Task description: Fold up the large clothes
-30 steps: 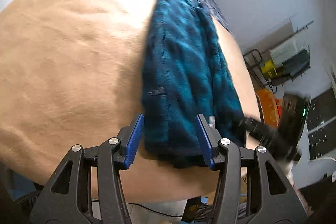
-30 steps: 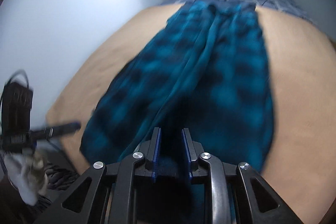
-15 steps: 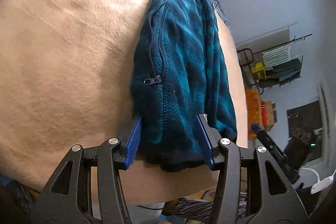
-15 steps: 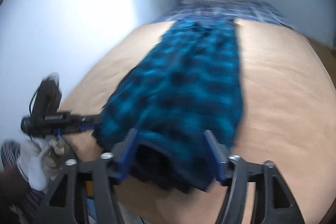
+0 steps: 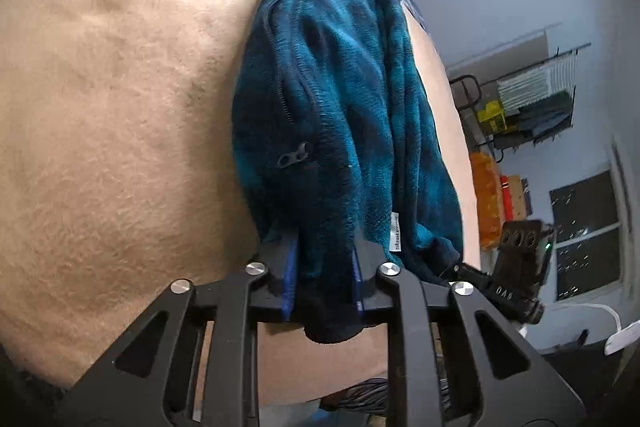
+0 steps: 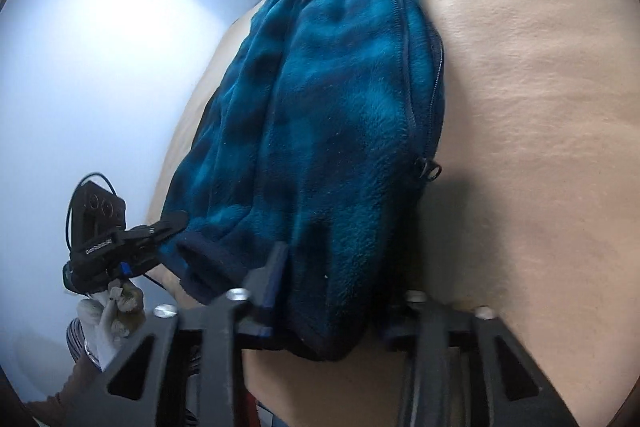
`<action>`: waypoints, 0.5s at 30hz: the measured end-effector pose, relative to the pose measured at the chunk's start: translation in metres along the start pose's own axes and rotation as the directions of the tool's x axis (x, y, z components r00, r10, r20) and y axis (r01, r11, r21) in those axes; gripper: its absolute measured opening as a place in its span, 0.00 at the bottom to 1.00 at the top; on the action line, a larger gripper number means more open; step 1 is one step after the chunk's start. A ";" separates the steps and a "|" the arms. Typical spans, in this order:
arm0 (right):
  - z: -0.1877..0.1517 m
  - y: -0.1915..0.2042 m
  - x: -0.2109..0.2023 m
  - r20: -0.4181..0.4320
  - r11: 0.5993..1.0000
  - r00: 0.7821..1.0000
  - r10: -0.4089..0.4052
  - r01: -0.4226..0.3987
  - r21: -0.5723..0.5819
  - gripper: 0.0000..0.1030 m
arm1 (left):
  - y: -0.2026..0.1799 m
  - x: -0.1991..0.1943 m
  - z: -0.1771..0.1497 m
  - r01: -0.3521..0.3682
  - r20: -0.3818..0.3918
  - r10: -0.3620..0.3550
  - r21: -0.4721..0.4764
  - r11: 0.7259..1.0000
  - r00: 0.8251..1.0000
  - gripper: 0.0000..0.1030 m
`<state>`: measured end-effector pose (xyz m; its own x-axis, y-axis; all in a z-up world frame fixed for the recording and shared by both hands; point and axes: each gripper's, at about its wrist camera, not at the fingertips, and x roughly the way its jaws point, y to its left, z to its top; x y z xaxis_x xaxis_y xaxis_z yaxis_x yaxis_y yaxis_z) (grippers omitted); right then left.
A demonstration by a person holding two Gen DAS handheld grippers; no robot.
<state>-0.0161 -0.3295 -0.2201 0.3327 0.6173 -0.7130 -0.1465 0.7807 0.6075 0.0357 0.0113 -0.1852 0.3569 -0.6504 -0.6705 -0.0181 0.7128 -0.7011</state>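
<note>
One teal-and-navy plaid fleece jacket (image 5: 344, 115) lies folded lengthwise on a tan fuzzy blanket (image 5: 112, 131), running from 12 o'clock down to 6. Both the left gripper (image 5: 325, 277) and the right gripper (image 6: 336, 301) have just closed, jaws narrowed and pinching its dark hem at 6 o'clock.

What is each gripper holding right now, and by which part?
Both hold the blue fleece jacket by its near dark hem: left gripper and right gripper, jaws just closed on it.
</note>
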 end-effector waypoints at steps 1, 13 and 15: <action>0.001 0.001 -0.003 0.000 1.000 1.000 0.001 -0.001 -0.003 0.15 | -0.003 -0.005 0.000 0.004 0.012 -0.004 0.005 1.000 1.000 0.13; -0.008 -0.001 -0.021 0.034 1.000 0.999 -0.005 0.005 -0.004 0.30 | 0.021 -0.022 -0.005 0.004 0.051 0.000 -0.076 0.997 0.999 0.43; -0.005 0.002 -0.024 0.030 0.999 0.999 -0.040 0.041 -0.033 0.37 | 0.025 -0.023 -0.001 0.007 0.063 -0.002 -0.089 0.996 0.998 0.45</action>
<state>-0.0293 -0.3424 -0.2039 0.3660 0.5821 -0.7260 -0.1635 0.8083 0.5656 0.0262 0.0439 -0.1872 0.4147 -0.6339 -0.6528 -0.0982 0.6821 -0.7247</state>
